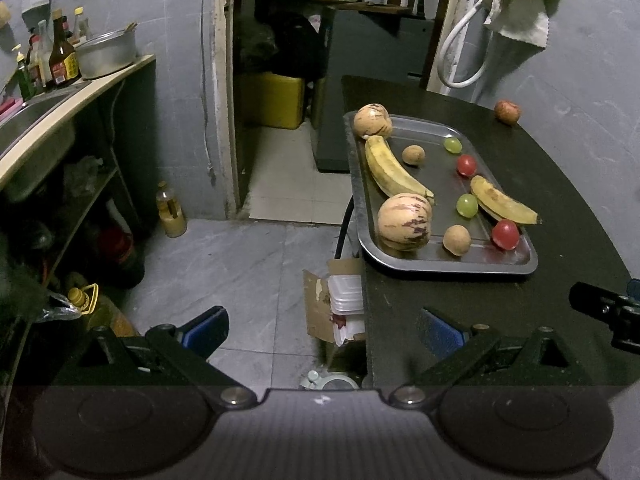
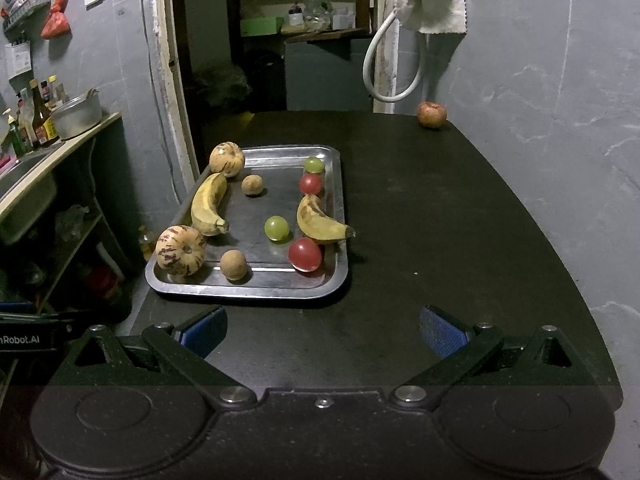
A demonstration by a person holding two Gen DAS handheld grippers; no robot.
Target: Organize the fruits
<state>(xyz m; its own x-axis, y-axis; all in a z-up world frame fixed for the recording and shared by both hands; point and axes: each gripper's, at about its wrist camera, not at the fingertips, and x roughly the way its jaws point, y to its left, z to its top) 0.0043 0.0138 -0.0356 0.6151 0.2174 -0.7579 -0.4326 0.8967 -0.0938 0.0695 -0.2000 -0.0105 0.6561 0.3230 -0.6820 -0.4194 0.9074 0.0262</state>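
Observation:
A metal tray (image 2: 246, 292) (image 1: 448, 266) lies on the dark table (image 2: 440, 240) and holds two striped melons (image 2: 181, 251) (image 2: 227, 159), two bananas (image 2: 208, 204) (image 2: 320, 222), two brown round fruits (image 2: 233, 265), two green grapes (image 2: 276, 228) and two red fruits (image 2: 305, 254). A reddish apple (image 2: 431, 114) (image 1: 507, 112) sits alone at the table's far corner by the wall. My right gripper (image 2: 324, 330) hangs open over the table's near part, just short of the tray. Open too, my left gripper (image 1: 322, 330) straddles the table's left edge above the floor.
A counter (image 1: 80, 92) with a sink, bottles and a pot (image 1: 106, 54) stands at the left. Under the table edge are a cardboard box with plastic containers (image 1: 340, 308) and oil bottles (image 1: 172, 210) on the tiled floor. A doorway opens behind the table.

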